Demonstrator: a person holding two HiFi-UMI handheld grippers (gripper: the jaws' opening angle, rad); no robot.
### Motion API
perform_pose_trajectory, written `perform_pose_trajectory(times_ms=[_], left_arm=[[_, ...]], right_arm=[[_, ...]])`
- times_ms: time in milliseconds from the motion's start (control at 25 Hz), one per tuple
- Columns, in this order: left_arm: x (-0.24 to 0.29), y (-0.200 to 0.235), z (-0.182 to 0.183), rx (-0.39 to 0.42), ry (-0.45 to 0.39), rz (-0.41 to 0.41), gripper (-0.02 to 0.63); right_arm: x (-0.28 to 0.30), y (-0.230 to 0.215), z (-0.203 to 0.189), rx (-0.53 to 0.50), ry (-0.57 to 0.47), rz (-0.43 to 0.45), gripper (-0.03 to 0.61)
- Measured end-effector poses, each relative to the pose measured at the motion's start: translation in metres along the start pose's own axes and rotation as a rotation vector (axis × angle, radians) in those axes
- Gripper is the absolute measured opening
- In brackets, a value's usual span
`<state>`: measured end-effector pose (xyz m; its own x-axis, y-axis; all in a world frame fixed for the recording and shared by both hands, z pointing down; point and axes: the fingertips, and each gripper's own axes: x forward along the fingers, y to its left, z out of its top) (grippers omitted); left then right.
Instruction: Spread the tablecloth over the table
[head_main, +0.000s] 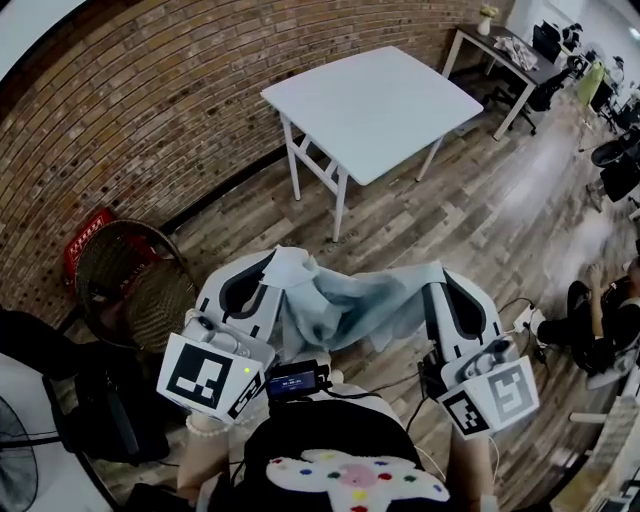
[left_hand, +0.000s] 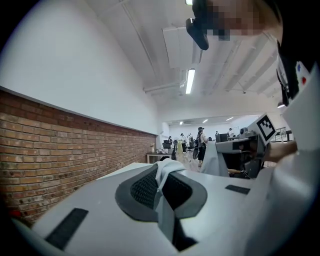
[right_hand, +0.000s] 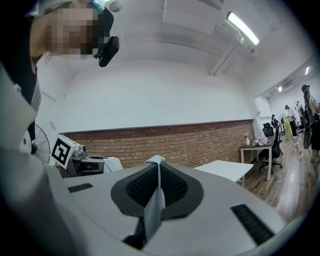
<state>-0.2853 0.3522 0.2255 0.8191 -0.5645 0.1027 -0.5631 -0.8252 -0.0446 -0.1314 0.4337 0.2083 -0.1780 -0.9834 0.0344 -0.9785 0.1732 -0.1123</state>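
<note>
**Tablecloth (head_main: 350, 305) pinched at both ends, tabletop (head_main: 372, 108) bare**

Left hand-held gripper (head_main: 268, 272) and right hand-held gripper (head_main: 437, 292) are each clenched on a tablecloth edge, so it sags between them, likely ready to stretch wide. White tabletop sits at 12 o'clock, well apart. Gripper views show fabric nipped in shut jaws; only head view shows the sag.

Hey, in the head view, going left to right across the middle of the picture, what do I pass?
Dark wicker chair → left claw → tablecloth → right claw → seated person.
</note>
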Motion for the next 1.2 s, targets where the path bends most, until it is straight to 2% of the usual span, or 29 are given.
perform_pose_trajectory(times_ms=[240, 520, 640, 960, 1200], left_arm=[[0.039, 0.023, 0.005, -0.022, -0.026, -0.016, 0.015], [0.122, 0.075, 0.006, -0.006, -0.019, -0.063, 0.015], [0.156, 0.090, 0.008, 0.005, -0.006, -0.118, 0.015], [0.229, 0.139, 0.006, -0.051, 0.044, -0.220, 0.015], [0.256, 0.165, -0.003, -0.052, 0.071, -0.221, 0.015]], right_arm=[[0.027, -0.031, -0.005, 0.036, -0.014, -0.024, 0.032], [0.096, -0.084, -0.005, 0.049, 0.000, -0.084, 0.032], [0.126, -0.103, -0.002, 0.040, 0.018, -0.121, 0.032], [0.207, -0.139, 0.006, 0.017, 0.093, -0.217, 0.032], [0.227, -0.163, -0.001, 0.013, 0.119, -0.274, 0.032]])
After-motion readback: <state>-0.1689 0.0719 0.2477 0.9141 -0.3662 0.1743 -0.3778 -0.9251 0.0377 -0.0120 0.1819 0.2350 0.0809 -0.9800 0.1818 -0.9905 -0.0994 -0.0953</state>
